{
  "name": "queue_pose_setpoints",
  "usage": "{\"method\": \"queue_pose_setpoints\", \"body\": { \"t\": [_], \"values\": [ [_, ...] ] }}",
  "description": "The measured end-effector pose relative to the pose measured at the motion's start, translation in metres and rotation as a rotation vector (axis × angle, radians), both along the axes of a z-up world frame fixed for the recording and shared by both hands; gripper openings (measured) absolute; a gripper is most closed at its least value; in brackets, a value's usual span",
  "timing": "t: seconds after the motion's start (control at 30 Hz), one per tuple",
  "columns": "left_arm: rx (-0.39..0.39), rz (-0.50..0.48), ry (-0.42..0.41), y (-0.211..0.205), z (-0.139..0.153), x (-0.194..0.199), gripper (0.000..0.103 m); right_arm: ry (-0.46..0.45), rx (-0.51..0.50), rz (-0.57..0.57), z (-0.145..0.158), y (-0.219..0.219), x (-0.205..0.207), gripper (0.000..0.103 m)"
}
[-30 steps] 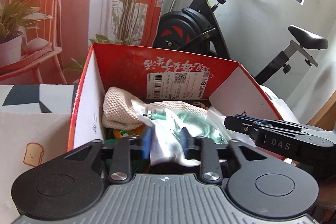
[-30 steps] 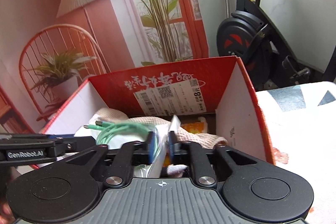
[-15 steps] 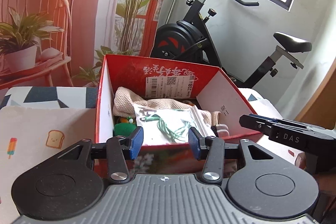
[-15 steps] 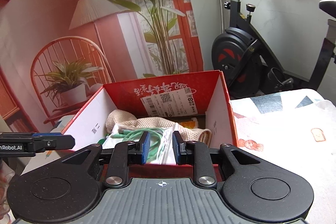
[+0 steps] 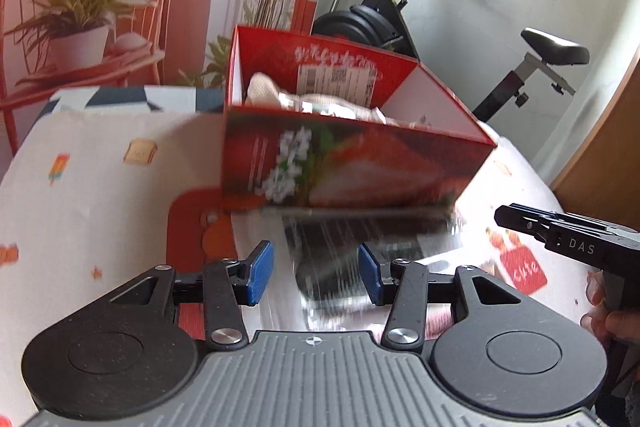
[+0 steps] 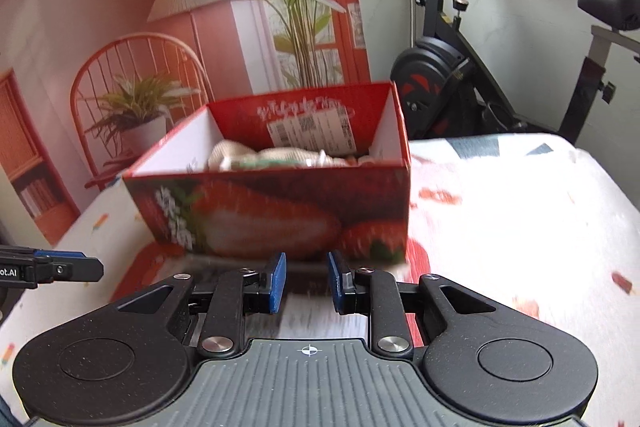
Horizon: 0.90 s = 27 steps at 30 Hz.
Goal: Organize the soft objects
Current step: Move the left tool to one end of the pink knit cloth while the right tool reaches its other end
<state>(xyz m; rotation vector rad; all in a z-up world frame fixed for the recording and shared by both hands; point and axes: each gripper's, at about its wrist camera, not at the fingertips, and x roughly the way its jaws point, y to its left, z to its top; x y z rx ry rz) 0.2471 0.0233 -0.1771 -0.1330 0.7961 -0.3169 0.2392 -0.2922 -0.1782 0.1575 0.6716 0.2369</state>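
Both claws hover over the cloth-covered table [image 6: 520,211] on the near side of the red strawberry-print box [image 6: 280,215], each tilted downward toward it. The left claw [image 5: 316,273] stands moderately open, its blue pads [image 5: 259,267] well apart with nothing gripped between them; below the gap lies something dark and shiny, too blurred to identify. The right claw [image 6: 306,281] is narrower, its pads [image 6: 277,281] close but parted, holding nothing. In the left wrist view the right claw's black body enters from the right edge, with fingers of the person's hand [image 5: 612,323] wrapped around its handle. The soft objects sit inside the box: a cream knitted cloth [image 5: 260,93] against the back left, and a clear bag with a green cord [image 6: 256,161] lying over it. An exercise bike [image 6: 460,67] stands behind the table.
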Motion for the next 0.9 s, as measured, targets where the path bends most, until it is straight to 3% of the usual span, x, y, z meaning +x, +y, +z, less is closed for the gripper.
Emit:
{"method": "queue_pose_setpoints", "body": {
  "t": [0.4, 0.53, 0.9],
  "values": [
    [0.0, 0.037, 0.111, -0.001, -0.066, -0.032, 0.049, 0.1, -0.066, -0.048, -0.063, -0.006, -0.054, 0.025],
    [-0.005, 0.037, 0.128, -0.001, -0.077, -0.034, 0.048, 0.111, -0.057, -0.08, -0.073, -0.01, -0.061, 0.034],
    [-0.023, 0.003, 0.121, 0.003, -0.083, -0.035, 0.048, 0.146, 0.007, -0.116, -0.09, -0.016, -0.061, 0.036]
  ]
}}
